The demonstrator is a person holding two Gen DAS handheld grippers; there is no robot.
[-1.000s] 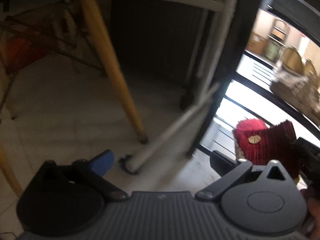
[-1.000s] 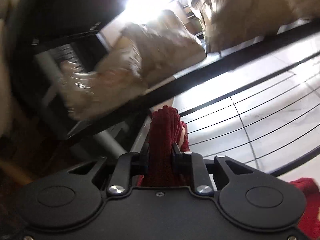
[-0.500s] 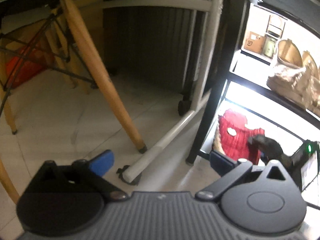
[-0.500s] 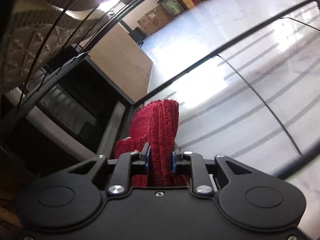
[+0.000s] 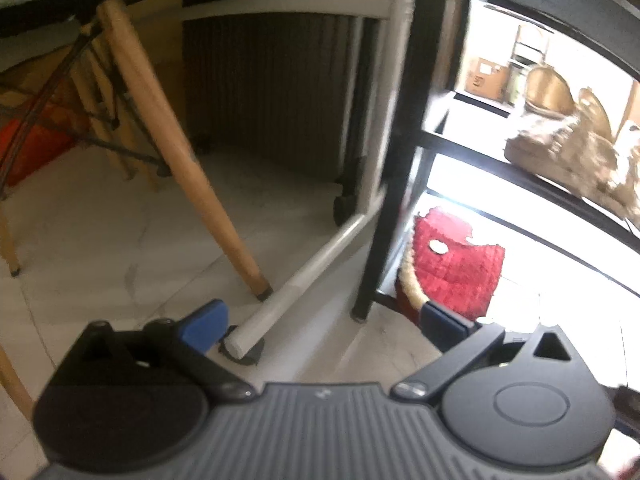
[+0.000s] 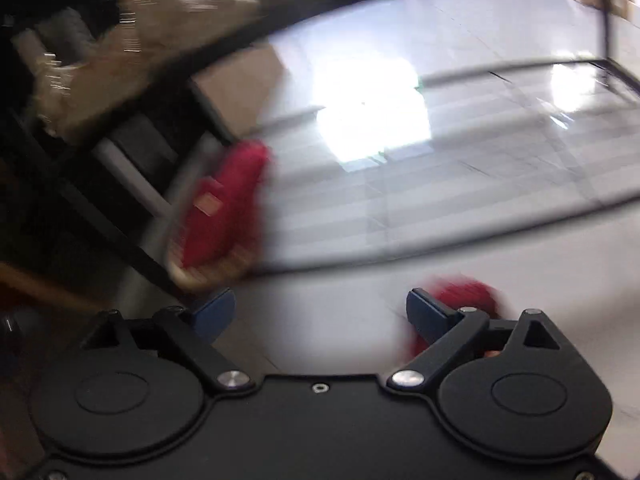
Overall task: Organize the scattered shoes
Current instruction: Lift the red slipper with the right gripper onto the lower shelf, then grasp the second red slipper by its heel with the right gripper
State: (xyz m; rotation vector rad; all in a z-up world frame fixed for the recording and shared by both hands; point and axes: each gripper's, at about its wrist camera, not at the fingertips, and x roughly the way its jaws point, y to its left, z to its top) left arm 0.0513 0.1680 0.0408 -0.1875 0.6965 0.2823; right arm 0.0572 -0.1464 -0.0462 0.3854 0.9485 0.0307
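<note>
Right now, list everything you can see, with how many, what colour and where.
slipper: one, red, on the rack's bottom shelf, at its left end
second slipper: one, red, on the floor behind the right gripper's right finger, blurred
rack: one, black metal, right of the chair
beige shoes: number unclear, on the rack's upper shelf
chair leg: one, wooden, on the floor at left
white frame: one, on castors, between chair and rack
floor: pale tiles
left gripper: one, black with blue pads, open, empty
right gripper: one, black with blue pads, open, jaws have just been opening, nothing between them
</note>
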